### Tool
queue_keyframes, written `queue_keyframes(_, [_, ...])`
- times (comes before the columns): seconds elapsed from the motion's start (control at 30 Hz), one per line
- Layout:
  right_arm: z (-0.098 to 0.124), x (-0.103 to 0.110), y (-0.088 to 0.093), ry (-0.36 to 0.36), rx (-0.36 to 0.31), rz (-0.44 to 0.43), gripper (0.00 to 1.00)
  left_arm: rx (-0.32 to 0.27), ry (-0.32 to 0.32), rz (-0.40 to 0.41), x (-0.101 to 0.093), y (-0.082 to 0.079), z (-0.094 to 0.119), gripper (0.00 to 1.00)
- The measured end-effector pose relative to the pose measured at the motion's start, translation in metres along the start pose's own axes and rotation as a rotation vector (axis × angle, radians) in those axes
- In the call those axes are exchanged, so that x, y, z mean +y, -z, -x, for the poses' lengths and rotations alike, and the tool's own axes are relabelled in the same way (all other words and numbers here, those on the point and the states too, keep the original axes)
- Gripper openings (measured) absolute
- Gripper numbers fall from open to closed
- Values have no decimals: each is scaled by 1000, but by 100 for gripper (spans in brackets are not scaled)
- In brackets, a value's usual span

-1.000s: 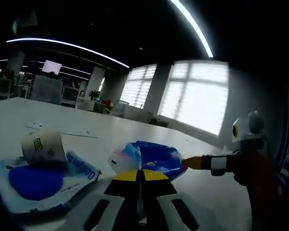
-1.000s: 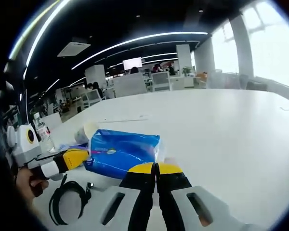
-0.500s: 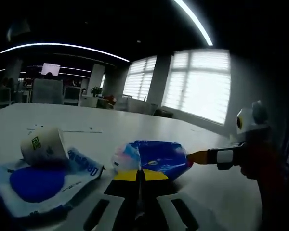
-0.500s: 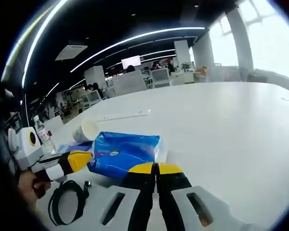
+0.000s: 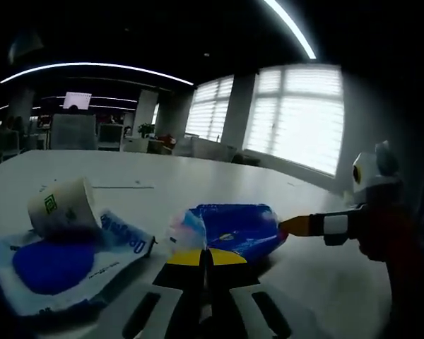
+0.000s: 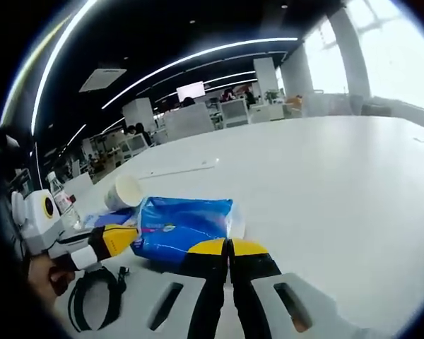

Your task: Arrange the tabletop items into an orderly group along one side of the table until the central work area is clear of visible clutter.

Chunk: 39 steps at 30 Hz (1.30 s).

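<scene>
Left gripper view: the left tongs [image 5: 204, 256] rise from the bottom edge with their yellow tips pressed together, closed, at the near edge of a blue plastic packet [image 5: 233, 229] that lies on the white desk [image 5: 198, 191]; whether the tips pinch the packet's edge cannot be told. To the left, a paper cup [image 5: 62, 207] lies on its side, resting on the far part of a flat white-and-blue bag [image 5: 56, 261] with blue lettering. From the right, the right tongs [image 5: 291, 226] reach in, their orange tip touching the right end of the packet, held by a hand [image 5: 381, 236] in shadow. Far off, office furniture and bright windows [image 5: 297, 113]. Right gripper view: the right tongs [image 6: 228, 247] rise from the bottom, yellow tips closed against each other, just at the near right corner of the blue packet [image 6: 187, 222]; a grip on it cannot be confirmed. The left tongs [image 6: 120, 236] come in from the left, tip against the packet's left end, held by a hand [image 6: 46, 275]. The cup [image 6: 124, 192] lies just beyond the packet on the left, open mouth toward the camera. A coiled black cable [image 6: 92, 300] lies on the desk [image 6: 325, 183] at near left, under the left tongs. A clear bottle [image 6: 60, 206] stands at far left.
</scene>
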State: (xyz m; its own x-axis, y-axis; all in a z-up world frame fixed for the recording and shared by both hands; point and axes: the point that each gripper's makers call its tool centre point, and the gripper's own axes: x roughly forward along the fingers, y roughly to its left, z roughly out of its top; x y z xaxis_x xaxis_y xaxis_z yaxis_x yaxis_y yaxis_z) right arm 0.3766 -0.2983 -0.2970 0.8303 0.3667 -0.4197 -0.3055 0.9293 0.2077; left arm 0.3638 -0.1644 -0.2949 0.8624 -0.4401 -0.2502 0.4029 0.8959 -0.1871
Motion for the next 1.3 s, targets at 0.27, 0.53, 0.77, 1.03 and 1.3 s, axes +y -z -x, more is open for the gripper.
queue_keyframes(0.27, [-3,-3,5,4,11,-24,0,25,3,20,1,6,-2,0])
queue_keyframes(0.53, [-4,-7,8,10,6,14,0,33,8,45,-1,9,-1,0])
queue_keyframes(0.77, [-4,-8,11,33,11,48,0,36,5,77,-2,10,0,0])
queue_keyframes(1.03, [-1,-7,12,34,15,61,0,44,1,96,-1,12,2,0])
queue_keyframes(1.3, [-1,-13,9,65,-2,86,10,54,-2,154,1,15,7,3])
